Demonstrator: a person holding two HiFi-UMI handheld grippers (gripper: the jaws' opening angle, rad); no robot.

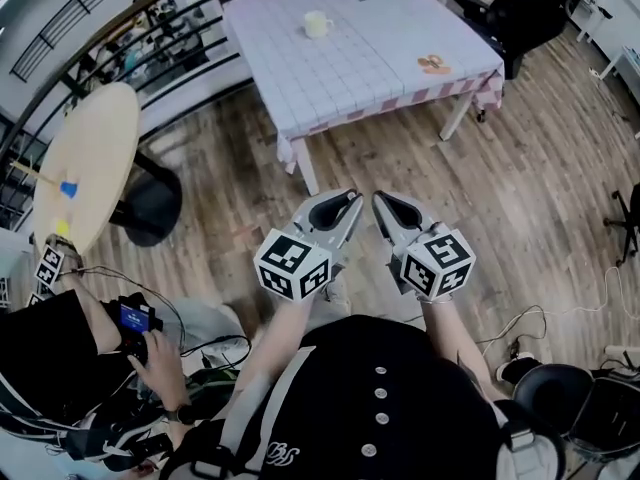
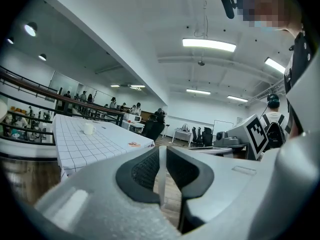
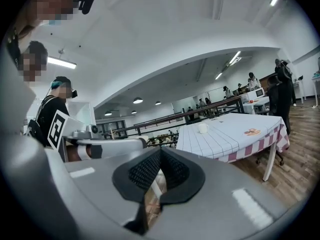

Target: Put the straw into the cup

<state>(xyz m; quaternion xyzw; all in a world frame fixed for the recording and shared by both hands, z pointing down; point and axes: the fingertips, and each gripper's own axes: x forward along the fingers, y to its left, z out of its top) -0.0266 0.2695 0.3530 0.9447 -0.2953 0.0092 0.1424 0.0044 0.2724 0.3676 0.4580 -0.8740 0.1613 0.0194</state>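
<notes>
The cup (image 1: pixel 317 24) stands well ahead of both tools, on the far part of the checked worktop (image 1: pixel 380 38), with open wooden floor between it and the tool tips. From the left tool (image 1: pixel 345 206) it lies forward and a little to the left of the line the tool points along. From the right tool (image 1: pixel 385 206) it sits further off to the left, so the left tool is slightly the nearer and the better lined up.

In the left gripper view the jaws stand narrow, pressed on a thin pale strip that I take to be the straw (image 2: pixel 160 176). Its long axis runs upright between the pads, crosswise to the tool's pointing line, and its upper end is about level with the top of the jaws. The right tool's jaws meet at their tips, and I see nothing clearly held there.

Both tools point roughly level towards the worktop, side by side and close together. My reading is that the cup's open mouth faces up, so an upright straw already suits it, and the coming move depends on bringing the left tool above the cup
</notes>
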